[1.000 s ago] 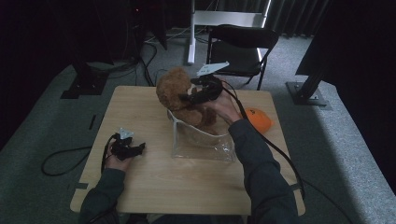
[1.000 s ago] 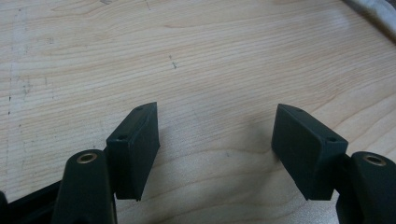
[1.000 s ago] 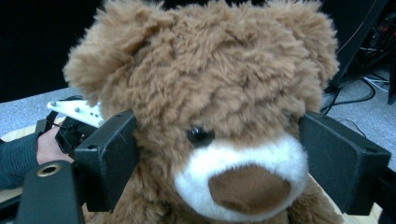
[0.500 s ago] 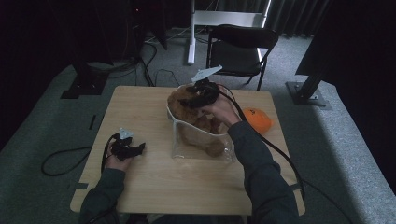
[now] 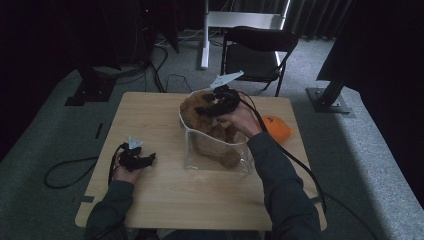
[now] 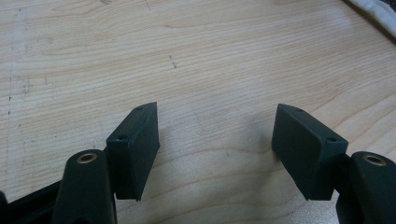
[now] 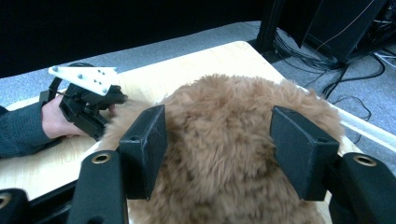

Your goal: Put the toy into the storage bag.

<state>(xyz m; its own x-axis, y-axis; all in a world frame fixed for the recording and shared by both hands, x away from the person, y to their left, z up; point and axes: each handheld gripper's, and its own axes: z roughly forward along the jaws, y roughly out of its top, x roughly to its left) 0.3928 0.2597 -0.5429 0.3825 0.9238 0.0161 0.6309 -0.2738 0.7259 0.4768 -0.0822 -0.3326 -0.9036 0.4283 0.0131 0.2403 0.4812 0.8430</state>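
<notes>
My right gripper has just been closing — now clamped on the plush bear at the bag's rim; left gripper gapes over bare bench — open room there.

A brown furry plush toy sits in the clear plastic bag standing at the middle of the light wooden table. Right of the bag lies an orange round ball. Left of the bag, well apart, rests the left gripper. Behind the table stands a black folding chair.
</notes>
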